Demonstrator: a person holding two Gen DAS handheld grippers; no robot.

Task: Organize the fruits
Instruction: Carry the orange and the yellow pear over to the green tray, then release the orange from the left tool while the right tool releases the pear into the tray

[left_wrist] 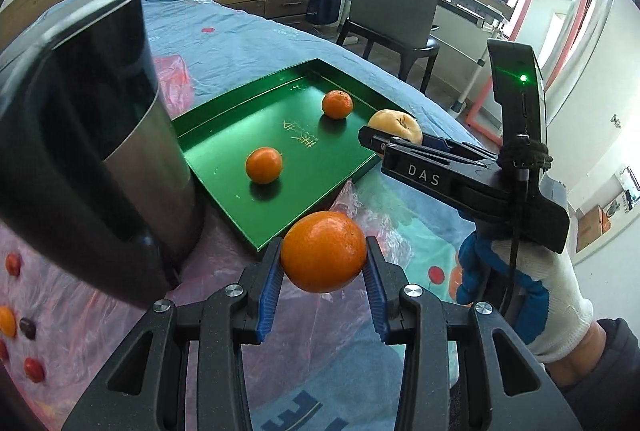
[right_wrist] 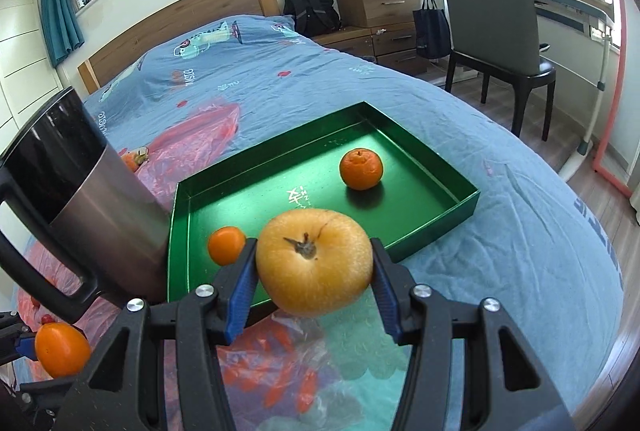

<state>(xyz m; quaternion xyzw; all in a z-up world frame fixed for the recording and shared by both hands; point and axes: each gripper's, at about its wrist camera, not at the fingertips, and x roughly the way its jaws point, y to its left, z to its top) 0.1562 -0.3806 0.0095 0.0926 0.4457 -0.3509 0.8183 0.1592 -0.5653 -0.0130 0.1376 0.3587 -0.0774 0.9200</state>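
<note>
Left gripper (left_wrist: 324, 263) clamps a round orange tangerine (left_wrist: 323, 251); right gripper (right_wrist: 314, 267) clamps a yellow apple (right_wrist: 314, 261). Shallow green metal tray (right_wrist: 464, 209) ahead holds 2 small oranges (right_wrist: 361, 168). Steel mug (right_wrist: 80, 191) stands left of the tray.

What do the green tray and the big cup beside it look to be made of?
Green tray: probably coated card or thin metal; glossy, it mirrors the fruit, with sharp folded corners. I cannot tell which.
Cup: likely brushed stainless steel, satin grey streaks, with a glossy dark upper band and a black handle that looks plastic.
</note>
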